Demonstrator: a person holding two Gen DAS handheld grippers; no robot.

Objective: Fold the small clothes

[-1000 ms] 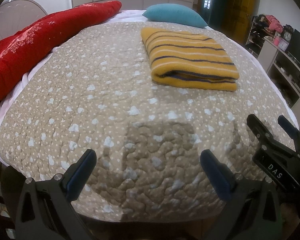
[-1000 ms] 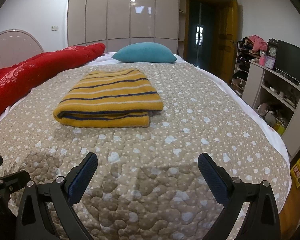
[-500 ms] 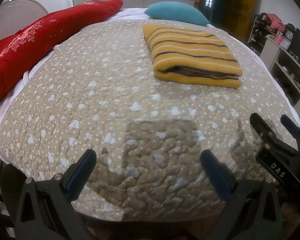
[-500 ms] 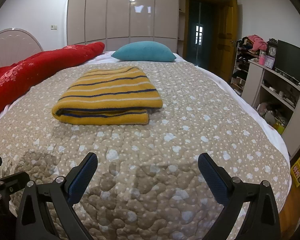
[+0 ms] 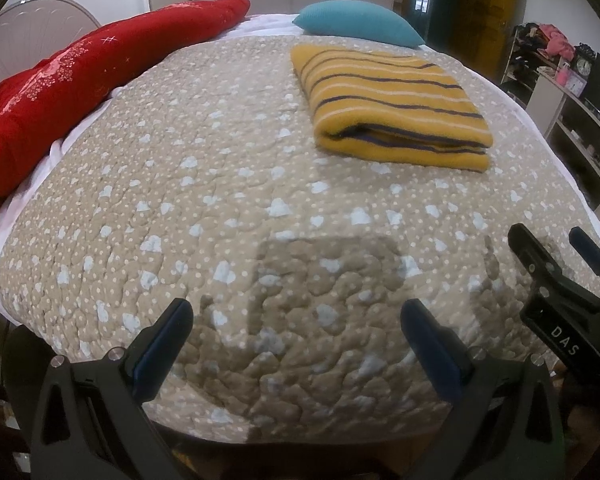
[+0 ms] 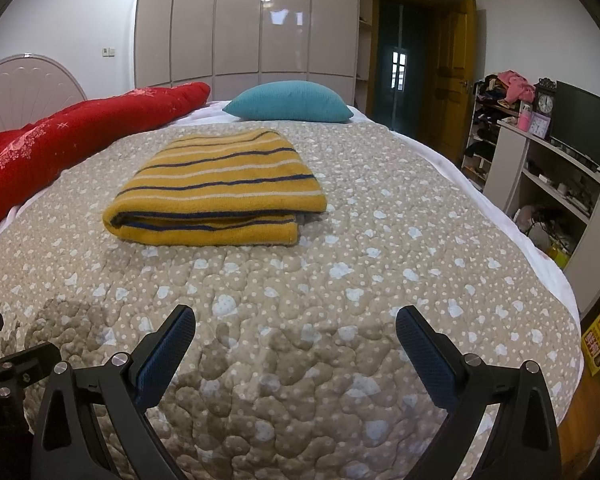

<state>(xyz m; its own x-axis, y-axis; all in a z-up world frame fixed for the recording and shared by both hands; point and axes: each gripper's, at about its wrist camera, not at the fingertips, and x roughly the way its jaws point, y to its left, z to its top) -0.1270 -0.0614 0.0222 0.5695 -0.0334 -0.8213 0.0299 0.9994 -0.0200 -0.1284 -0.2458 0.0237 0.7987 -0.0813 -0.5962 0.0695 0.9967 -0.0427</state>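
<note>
Bedroom, bed with tan dotted quilt (image 6: 380, 240). Yellow striped garment (image 6: 220, 188) sits folded mid-bed, just short of teal pillow (image 6: 288, 102), red blanket (image 5: 80, 92) along left edge. Left tool (image 5: 296, 344) spread wide, holding nothing, low over near quilt edge. Right tool (image 6: 296, 348) same deal, wide apart, well short of garment.

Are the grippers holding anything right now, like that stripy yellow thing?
No. The left gripper and right gripper are both open and empty. The folded yellow striped garment lies untouched on the dotted beige quilt.
</note>
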